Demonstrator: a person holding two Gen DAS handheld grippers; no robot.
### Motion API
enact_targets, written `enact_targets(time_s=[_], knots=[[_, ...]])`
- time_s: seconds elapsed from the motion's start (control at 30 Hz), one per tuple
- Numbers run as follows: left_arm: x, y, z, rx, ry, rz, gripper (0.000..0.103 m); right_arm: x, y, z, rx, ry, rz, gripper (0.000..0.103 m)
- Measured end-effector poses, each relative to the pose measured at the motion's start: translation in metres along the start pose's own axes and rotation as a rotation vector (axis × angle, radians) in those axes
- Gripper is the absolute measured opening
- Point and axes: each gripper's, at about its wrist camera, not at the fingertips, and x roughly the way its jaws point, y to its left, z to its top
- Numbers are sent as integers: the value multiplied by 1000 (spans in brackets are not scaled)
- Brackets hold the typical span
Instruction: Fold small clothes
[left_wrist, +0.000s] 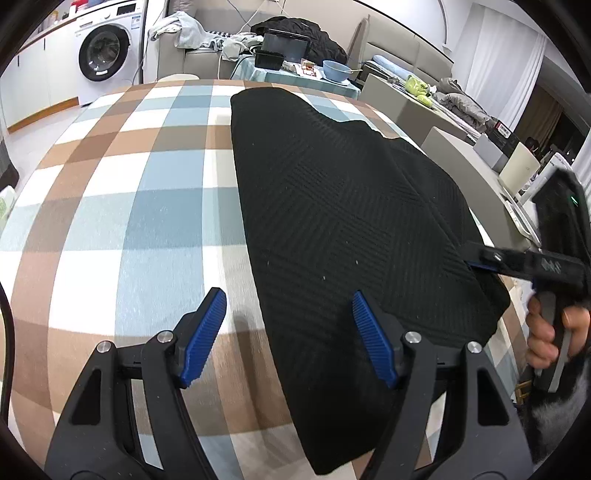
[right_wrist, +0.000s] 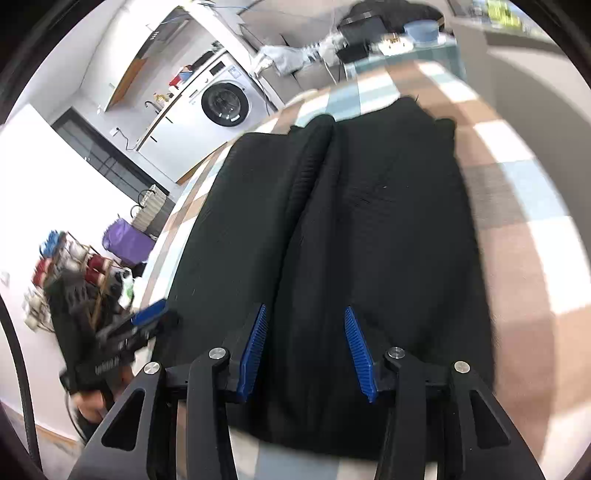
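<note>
We count one black garment (left_wrist: 332, 221) on one checked tablecloth (left_wrist: 110, 184), and two grippers. The garment lies flat just ahead of both, its long axis running away from our left gripper (left_wrist: 290, 334), which hangs released, clasping nothing. Our right gripper (right_wrist: 304, 347) stands parted above the cloth, nothing pinched.
</note>
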Motion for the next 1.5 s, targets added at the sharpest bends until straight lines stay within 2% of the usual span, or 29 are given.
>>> enact_targets(time_s=[0.17,0.33,0.4,0.47,0.53,0.6,0.67,0.73,0.77,0.83,0.9,0.93,1.03,1.07,1.17,1.23,1.37,1.43,1.5], knots=[[2,1,4,2,-5,11,69,25,-5,40,16,23,91,45],[9,7,7,-19,6,4,69,45,13,55,-50,37,67,44],[10,7,9,-20,5,5,69,51,23,55,-95,26,24,33],[9,6,11,-16,-4,8,69,54,27,55,-132,33,-7,15],[7,6,12,-16,-14,2,69,52,34,56,-172,40,-23,10],[5,6,13,-12,-15,4,69,30,40,59,-212,-31,-3,10],[3,7,14,-9,-21,0,69,-2,45,55,-245,-114,-10,9],[2,6,14,-6,-23,-3,69,-18,42,54,-248,-145,-53,9],[2,5,13,-4,-20,1,69,-16,35,55,-230,-144,-105,10],[5,4,12,-7,-10,-8,69,-5,17,54,-196,-93,-182,11],[8,2,10,-15,5,-19,69,12,-4,53,-123,-9,-205,14],[9,0,9,-15,11,-26,69,17,-7,52,-99,9,-199,17],[9,-8,6,2,24,-44,69,9,-12,40,-62,17,-102,33],[10,-11,4,11,27,-48,69,0,-11,31,-57,16,-68,34],[12,-18,-2,33,38,-50,69,-11,-7,2,-83,34,-65,34],[12,-19,-3,28,42,-70,69,-23,-8,-17,-92,23,-32,34],[16,-17,-1,2,56,-97,69,-32,-12,-30,-60,19,-29,34],[20,-16,4,1,63,-90,69,-43,-9,-30,-58,-24,-50,34],[24,-18,9,9,58,-77,69,-56,-9,-25,-32,-107,-74,38]])
